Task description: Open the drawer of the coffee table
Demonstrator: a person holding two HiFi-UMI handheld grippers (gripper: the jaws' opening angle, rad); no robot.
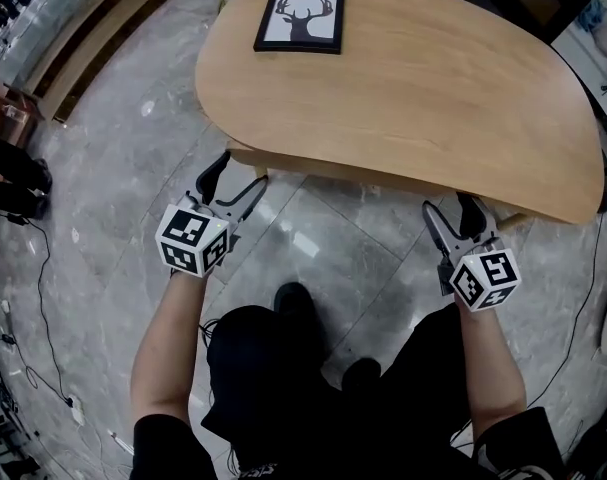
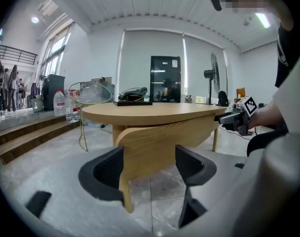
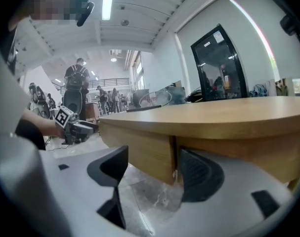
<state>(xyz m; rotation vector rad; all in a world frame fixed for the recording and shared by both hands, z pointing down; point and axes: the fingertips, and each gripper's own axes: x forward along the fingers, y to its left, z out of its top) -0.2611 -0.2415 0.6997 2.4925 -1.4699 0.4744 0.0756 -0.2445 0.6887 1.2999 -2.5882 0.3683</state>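
The light wooden coffee table [image 1: 413,88] stands in front of me, and its drawer front [image 1: 363,173] runs as a wooden band under the near edge. My left gripper [image 1: 241,171] is open at the band's left end. In the left gripper view the curved panel [image 2: 159,142] and a table leg [image 2: 124,191] show between and beyond the spread fingers [image 2: 103,174], untouched. My right gripper [image 1: 447,205] is open near the band's right end. In the right gripper view the drawer front [image 3: 140,149] ends just left of the right finger [image 3: 201,174], and the pads do not press it.
A black-framed deer picture [image 1: 300,18] lies on the far left of the table top. The floor is grey marble, with cables [image 1: 43,298] at the left and wooden steps [image 1: 93,38] beyond. A wire side table [image 2: 90,90], water bottles [image 2: 59,105] and a fan [image 2: 214,75] stand behind the table.
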